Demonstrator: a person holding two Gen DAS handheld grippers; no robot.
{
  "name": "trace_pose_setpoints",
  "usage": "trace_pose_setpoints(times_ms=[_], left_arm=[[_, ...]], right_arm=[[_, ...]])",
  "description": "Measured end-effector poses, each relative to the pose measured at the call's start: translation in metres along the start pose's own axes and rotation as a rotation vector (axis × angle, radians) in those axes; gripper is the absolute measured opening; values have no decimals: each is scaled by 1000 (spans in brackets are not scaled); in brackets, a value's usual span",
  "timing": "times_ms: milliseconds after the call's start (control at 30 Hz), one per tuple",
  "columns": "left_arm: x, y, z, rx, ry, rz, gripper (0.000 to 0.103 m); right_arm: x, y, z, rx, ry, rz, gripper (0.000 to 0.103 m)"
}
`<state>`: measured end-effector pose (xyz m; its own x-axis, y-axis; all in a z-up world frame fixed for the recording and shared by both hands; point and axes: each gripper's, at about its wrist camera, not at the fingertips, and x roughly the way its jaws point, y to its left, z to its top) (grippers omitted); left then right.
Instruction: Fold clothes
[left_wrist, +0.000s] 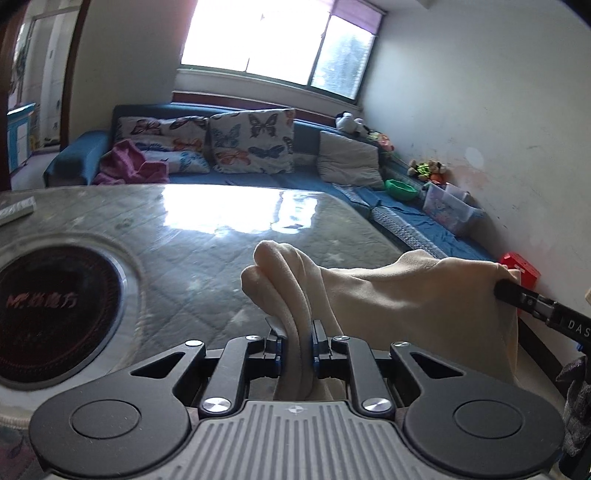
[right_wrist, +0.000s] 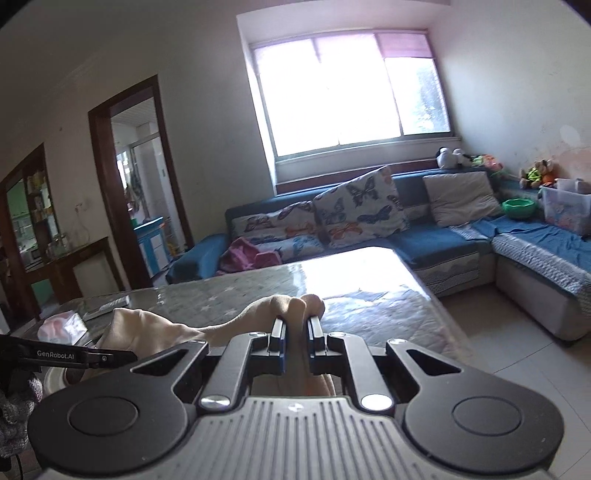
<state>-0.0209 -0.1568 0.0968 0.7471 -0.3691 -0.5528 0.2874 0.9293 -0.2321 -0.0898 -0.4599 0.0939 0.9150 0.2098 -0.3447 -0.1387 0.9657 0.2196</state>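
Cream fabric, soft and bunched, is the garment (left_wrist: 417, 295) here, held up above the glass-topped table (left_wrist: 207, 221) near its near edge. The left gripper (left_wrist: 297, 338) has its pads pressed onto a thick fold of it, and the right gripper (right_wrist: 295, 332) pinches another bunch the same way, cloth bulging out past the fingertips.

Writing now: the left wrist view catches "DAS" on the right gripper's finger before the frame cuts it off, and reddish characters on the round dark cooktop (left_wrist: 55, 314) set into the table's left side, too blurred to read beyond an "M". The right wrist view reads "GenRobot.AI" on the left gripper's arm.

Only the left view shows the red box (left_wrist: 521, 267) by the wall past the table's right edge. Only the right view shows the pink tissue pack (right_wrist: 61, 326) at the table's left side and the doorway (right_wrist: 136, 184). Both show the blue sofa (right_wrist: 436, 240) with butterfly cushions (right_wrist: 358, 206) beyond the far edge.

The garment's lower part hangs hidden behind the gripper bodies.
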Motion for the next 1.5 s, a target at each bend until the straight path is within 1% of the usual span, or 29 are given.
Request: trace_pose_setpoints(times_ms=[300,467,767,1067,1500], left_arm=[[25,-45,3,82,22,-50,16],[40,-59,4,108,40,-60,16],[64,-84,5,160,54,-52,16],[82,-95,5,193,66,-45,16],[103,-93,3,195,98,-24,16]], right_arm=[[-24,-34,9,17,-47,-97,10],[-24,-51,9,31,-47,-127,10],[-14,-74,7,44,-32,-160,10],[-1,-89,4,51,-5,-183,10],[24,-99,2,49,46,-194,10]])
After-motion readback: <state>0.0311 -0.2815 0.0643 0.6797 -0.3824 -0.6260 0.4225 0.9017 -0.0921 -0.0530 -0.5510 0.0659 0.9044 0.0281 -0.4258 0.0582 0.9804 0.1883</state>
